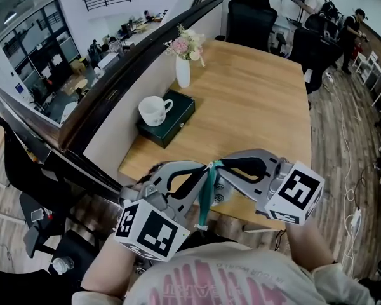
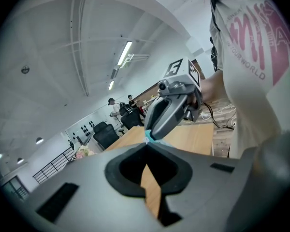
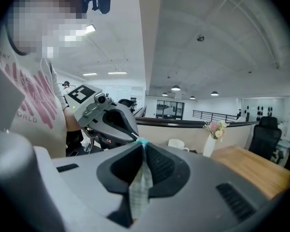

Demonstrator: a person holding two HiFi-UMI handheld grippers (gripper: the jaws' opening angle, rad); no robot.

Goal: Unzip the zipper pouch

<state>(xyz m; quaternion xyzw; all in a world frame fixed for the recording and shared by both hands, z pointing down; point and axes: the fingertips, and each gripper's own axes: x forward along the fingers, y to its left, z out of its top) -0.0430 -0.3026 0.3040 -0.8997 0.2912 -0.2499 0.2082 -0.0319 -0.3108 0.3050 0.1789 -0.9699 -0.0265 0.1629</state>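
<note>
In the head view, the zipper pouch [image 1: 204,199] is held up in the air over the near edge of the wooden table [image 1: 254,100]. It is seen hanging down as a thin teal strip. The left gripper [image 1: 205,169] and the right gripper [image 1: 218,166] are pointed at each other, tip to tip, with the pouch pinched where they meet. Further back, a white cup [image 1: 153,110] is seen on a dark green box [image 1: 174,121], near a white vase [image 1: 183,70] of flowers.

In the left gripper view, the left gripper [image 2: 146,146] jaws are pressed together at the tips. A small teal bit of the pouch [image 2: 152,140] is nipped there. The right gripper [image 2: 152,133] is seen just across.

In the right gripper view, the right gripper [image 3: 142,146] jaws are closed on the pouch [image 3: 140,182]. Pale checked cloth is squeezed between them. The left gripper [image 3: 134,137] is seen facing it.
</note>
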